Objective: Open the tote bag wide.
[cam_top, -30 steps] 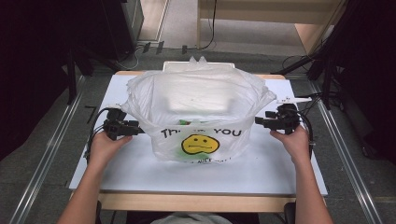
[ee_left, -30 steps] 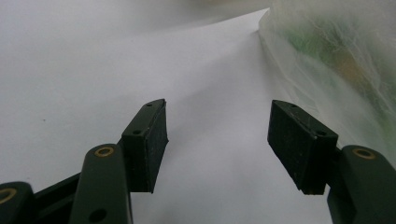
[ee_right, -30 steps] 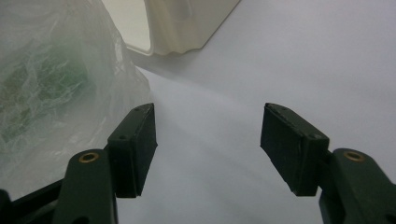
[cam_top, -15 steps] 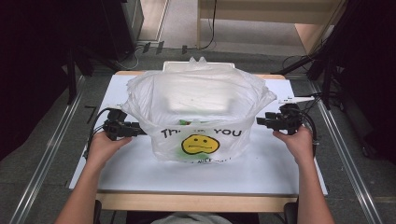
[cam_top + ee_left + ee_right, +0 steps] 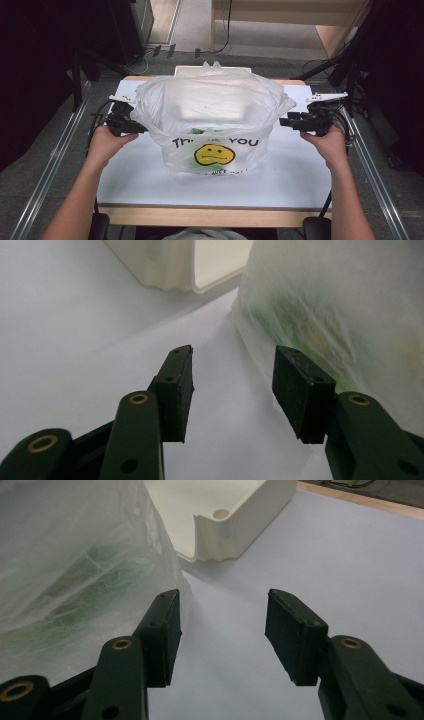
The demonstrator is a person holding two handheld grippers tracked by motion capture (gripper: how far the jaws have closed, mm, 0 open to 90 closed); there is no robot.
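A white plastic bag (image 5: 212, 125) with a yellow smiley face and black lettering stands open-mouthed at the middle of the white table (image 5: 150, 185), a little nearer the far edge than the near one. Something green shows through its thin wall. Just behind it, against the far edge, sits a cream tray (image 5: 235, 515). The near half of the surface is bare from the left edge to the right, and a bare strip runs along each side edge.

The left gripper (image 5: 131, 125) sits at the bag's left side, near the table's left edge; the right gripper (image 5: 289, 121) sits at the bag's right side, near the right edge.

In the left gripper view its jaws have just been closing but stand well apart, with only the bare surface between them; one finger (image 5: 300, 390) lies just beside the bag wall, and contact cannot be told. In the right gripper view the jaws have likewise been closing yet remain released, nothing between them; the finger (image 5: 162, 635) nearest the bag sits right against the plastic.
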